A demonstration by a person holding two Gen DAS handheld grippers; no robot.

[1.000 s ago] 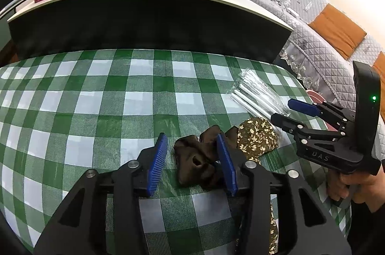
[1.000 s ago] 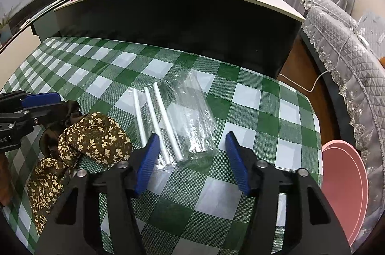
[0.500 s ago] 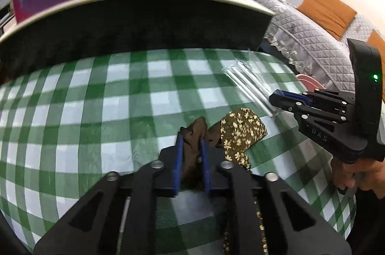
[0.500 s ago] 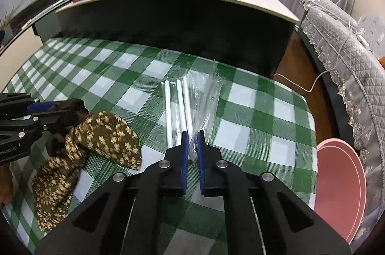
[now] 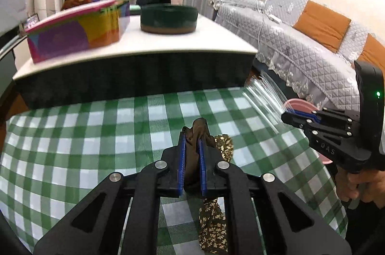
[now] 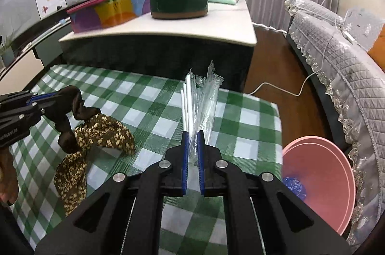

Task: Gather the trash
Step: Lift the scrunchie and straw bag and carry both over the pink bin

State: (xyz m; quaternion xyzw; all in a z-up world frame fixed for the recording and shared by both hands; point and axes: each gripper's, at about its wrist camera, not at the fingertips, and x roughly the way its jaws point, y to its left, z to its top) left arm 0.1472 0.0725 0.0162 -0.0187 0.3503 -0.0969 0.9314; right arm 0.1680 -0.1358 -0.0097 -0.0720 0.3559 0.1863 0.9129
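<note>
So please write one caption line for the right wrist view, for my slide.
Right hand-held gripper shut on a clear straw packet above the green checked tablecloth, pink basin alongside.

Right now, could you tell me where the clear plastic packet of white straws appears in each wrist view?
Left wrist: the clear plastic packet is at right of centre, pinched in the right gripper.
Right wrist: the packet is at centre, standing up from the closed jaws.
Shared landmark: the dark green round tin on the white-topped table behind.

Both grippers are black plastic. The left gripper (image 5: 191, 156) has blue ribbed pads and round silver screws. The right gripper (image 6: 191, 151) looks the same. From the side it shows a small green light and raised letters.
</note>
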